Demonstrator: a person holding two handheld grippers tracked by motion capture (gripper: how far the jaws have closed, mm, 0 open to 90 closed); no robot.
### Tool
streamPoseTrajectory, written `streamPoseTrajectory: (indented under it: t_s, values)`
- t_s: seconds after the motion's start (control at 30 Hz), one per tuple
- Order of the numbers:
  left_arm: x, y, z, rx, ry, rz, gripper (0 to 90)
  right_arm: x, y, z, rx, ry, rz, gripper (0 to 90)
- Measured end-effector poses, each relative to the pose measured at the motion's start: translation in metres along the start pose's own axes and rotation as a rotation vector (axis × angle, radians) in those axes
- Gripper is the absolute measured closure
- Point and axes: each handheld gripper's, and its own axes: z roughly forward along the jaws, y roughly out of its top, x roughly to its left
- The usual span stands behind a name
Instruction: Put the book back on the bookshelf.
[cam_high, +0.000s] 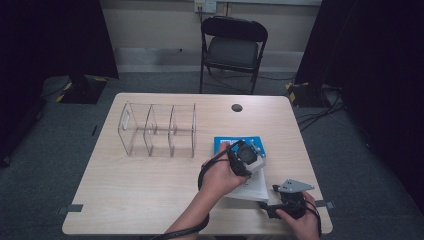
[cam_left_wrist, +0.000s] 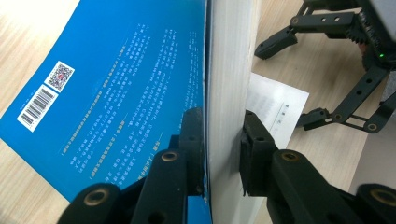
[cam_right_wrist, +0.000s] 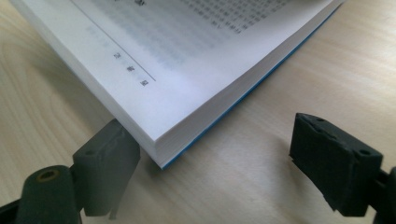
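Broadly, the wooden table (cam_high: 150, 190) carries a clear three-bay organizer (cam_high: 157, 130) at its left-centre, well apart from the work, which sits at the near right.

The book (cam_high: 250, 186) lies open there: blue cover, white page block, barcode and a small code square on the back cover (cam_left_wrist: 116, 93). One part of the book, cover and a thick sheaf of pages, is lifted; the remainder rests flat on the table with printed text facing up.

The left gripper (cam_left_wrist: 223, 154) is clenched on the lifted part, one pad against the blue cover, the other against the white page edge (cam_left_wrist: 229, 70). The right gripper (cam_right_wrist: 215, 172) stands released and wide, resting low at the table's near edge, one jaw just beside the corner of the flat half (cam_right_wrist: 159, 140), the other well clear on bare wood. Nothing is between its pads.

Judgement: the step in hand appears to be turning or closing the lifted part. To do it well, keep the left grip firm near the fore-edge, swing the part in an arc about the spine, and let the right gripper steady the flat half's corner so the book does not slide.
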Motion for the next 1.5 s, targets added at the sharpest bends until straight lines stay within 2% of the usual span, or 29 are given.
streamPoseTrajectory:
  t_s: [0.1,0.17,0.4,0.5,0.7,0.83,0.9,1.0,1.17,1.37,1.43,1.5]
  values:
    - [0.0,0.001,-0.001,0.001,0.002,-0.003,74.5,0.0,0.001,-0.004,-0.025,-0.02,-0.01,15.7]
    - [0.001,0.001,-0.002,-0.002,0.002,-0.001,74.5,0.002,0.001,-0.004,-0.021,-0.027,-0.021,15.5]
    - [0.002,0.002,-0.008,-0.009,0.013,-0.007,74.9,0.001,0.0,-0.001,-0.026,-0.019,-0.036,13.9]
    - [0.003,0.003,-0.01,-0.006,0.016,-0.012,74.9,0.001,-0.001,0.0,-0.022,-0.01,-0.018,14.5]
    - [0.003,0.003,-0.01,-0.007,0.018,-0.008,74.9,0.002,0.0,-0.002,-0.028,-0.013,-0.043,16.1]
    - [0.003,0.003,-0.011,0.002,0.017,-0.002,75.0,0.0,-0.002,-0.002,-0.005,-0.057,-0.077,21.0]
    - [0.004,0.002,-0.012,0.001,0.016,0.0,75.0,-0.003,-0.003,-0.002,0.001,-0.045,-0.051,19.6]
    - [0.004,0.002,-0.013,-0.001,0.024,0.001,75.0,-0.003,-0.003,-0.002,-0.013,-0.039,-0.043,17.7]
    - [0.001,0.001,-0.013,-0.001,0.026,0.0,75.1,-0.002,0.001,0.0,-0.04,-0.043,-0.063,16.5]
    - [-0.001,0.002,-0.016,0.002,0.014,0.002,75.1,-0.003,0.006,0.0,-0.102,-0.04,-0.07,14.9]
    - [-0.002,0.002,-0.017,0.002,0.011,0.004,75.1,-0.002,0.007,0.002,-0.122,-0.031,-0.092,14.9]
    - [-0.003,0.002,-0.018,0.008,0.009,0.007,75.1,-0.001,0.009,0.004,-0.14,-0.044,-0.12,15.1]
